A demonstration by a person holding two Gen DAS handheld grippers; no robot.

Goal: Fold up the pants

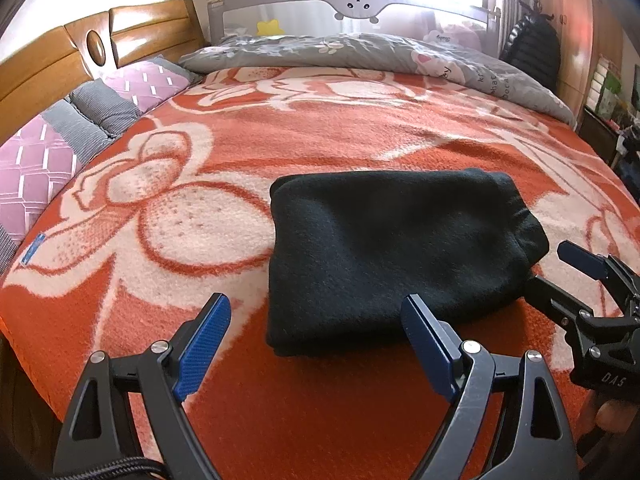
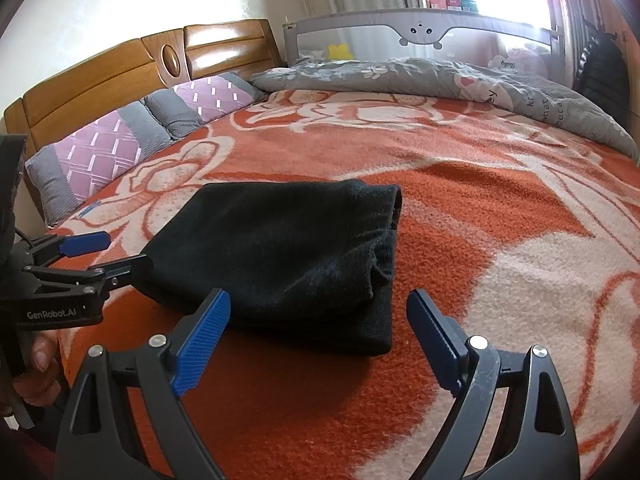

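Note:
The black pants (image 1: 400, 248) lie folded into a thick, compact rectangle on the orange and white flowered blanket (image 1: 280, 132). My left gripper (image 1: 316, 312) stands open at the bundle's near left corner, blue pads wide apart with nothing between them. In the same view my right gripper (image 1: 556, 270) is open beside the bundle's right edge. From the right wrist, the pants (image 2: 288, 256) show stacked layers along their right side. The right gripper (image 2: 318, 304) is open over the near edge, and the left gripper (image 2: 124, 250) is open at the bundle's left edge.
A wooden headboard (image 1: 80, 56) and pink-grey pillows (image 1: 48, 152) line the left side. A grey duvet (image 1: 360, 52) is bunched along the far side under a grey bed rail (image 1: 360, 4). A black chair (image 1: 532, 44) stands far right. A hand (image 2: 40, 360) grips the left tool.

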